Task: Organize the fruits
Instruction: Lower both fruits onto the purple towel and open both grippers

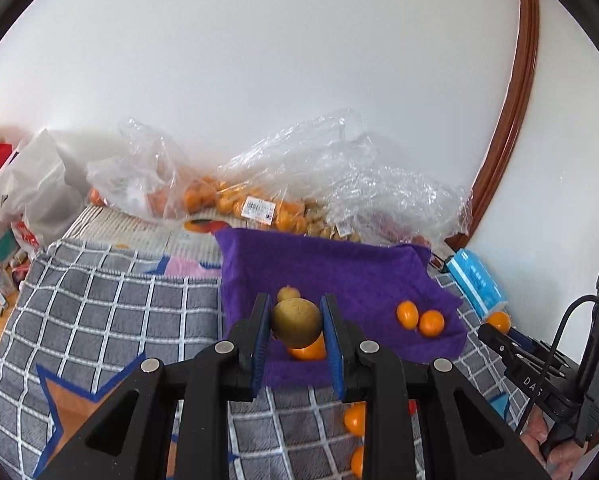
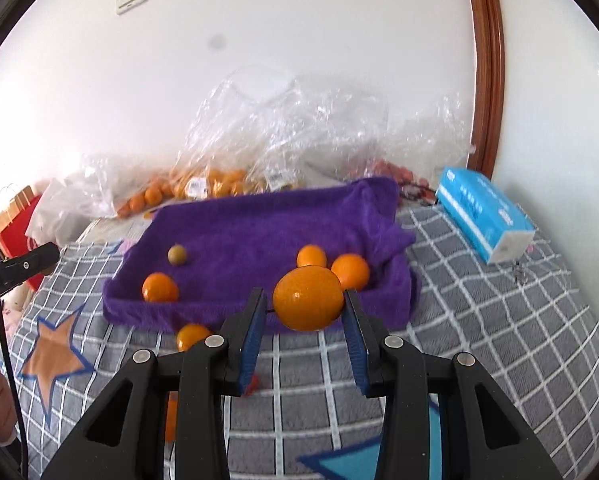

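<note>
In the left wrist view the jaws of the left gripper [image 1: 295, 330] are clamped on a brown-green kiwi [image 1: 296, 322], held above the near edge of the purple towel [image 1: 339, 268]. Directly beneath the kiwi an orange [image 1: 309, 351] lies on the towel, and a second small kiwi [image 1: 288, 293] sits just behind. Two mandarins [image 1: 420, 318] rest touching each other toward the towel's right side. Clear plastic bags of fruit [image 1: 235, 196] are piled along the wall behind, and a blue tissue pack [image 1: 475, 280] lies at the right. The gripper tilts downward over the grey checked blanket [image 1: 111, 304].

In the right wrist view the jaws of the right gripper [image 2: 304, 312] grip a large orange [image 2: 308, 298], lifted in front of the towel's near edge. Two mandarins sit just behind it; another orange [image 2: 160, 287] and the small kiwi lie farther left on the towel. One loose orange [image 2: 192, 336] lies on the blanket beside the towel. This gripper also angles downward.
</note>
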